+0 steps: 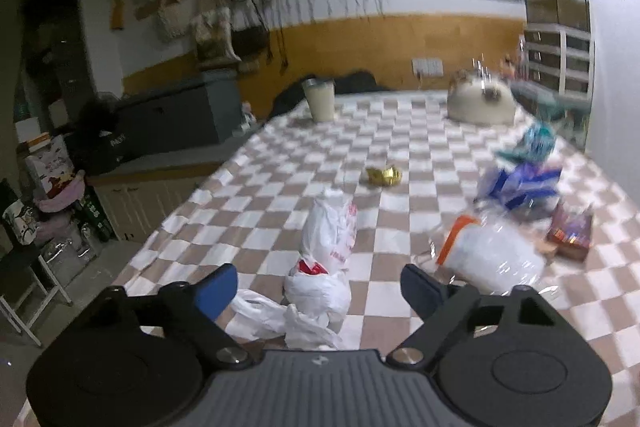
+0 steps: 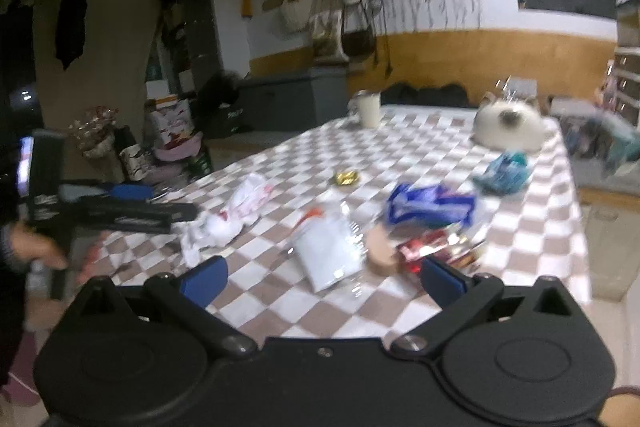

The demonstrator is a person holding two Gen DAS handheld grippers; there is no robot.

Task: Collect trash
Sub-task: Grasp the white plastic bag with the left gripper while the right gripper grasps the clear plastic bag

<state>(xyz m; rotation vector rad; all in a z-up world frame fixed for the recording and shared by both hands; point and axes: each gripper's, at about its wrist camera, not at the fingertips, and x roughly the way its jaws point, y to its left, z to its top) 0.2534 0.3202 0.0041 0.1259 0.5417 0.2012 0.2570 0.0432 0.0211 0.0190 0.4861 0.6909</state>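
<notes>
A table covered with a brown-and-white checked cloth (image 1: 400, 131) carries the scattered trash. In the left wrist view the left gripper (image 1: 319, 287) hangs low over the near edge of the table with its blue-padded fingers (image 1: 218, 291) spread apart; a crumpled white plastic bag with red print (image 1: 328, 247) lies on the cloth in the gap between them, and neither pad presses on it. To the right of that bag, near the right finger, lies a clear plastic bag with an orange strip (image 1: 492, 255), and beyond it a blue-and-white wrapper (image 1: 520, 183), a teal wrapper (image 1: 536, 139) and a small dark red carton (image 1: 570, 235) near the right edge. A gold foil scrap (image 1: 382, 175) lies alone toward the middle of the table. At the far end stand a cream cup (image 1: 319, 99) and a pale rounded object (image 1: 480, 99), which is too blurred to identify. In the right wrist view the right gripper (image 2: 322, 277) also stands with its jaws apart and nothing between the pads, the clear bag lying on the cloth just ahead of them. The same view shows the left gripper (image 2: 120, 203) from the side, level over the table edge beside the white bag (image 2: 236, 215), with the person's hand (image 2: 36, 247) on its handle. The picture is smeared throughout, so finer details cannot be read.
</notes>
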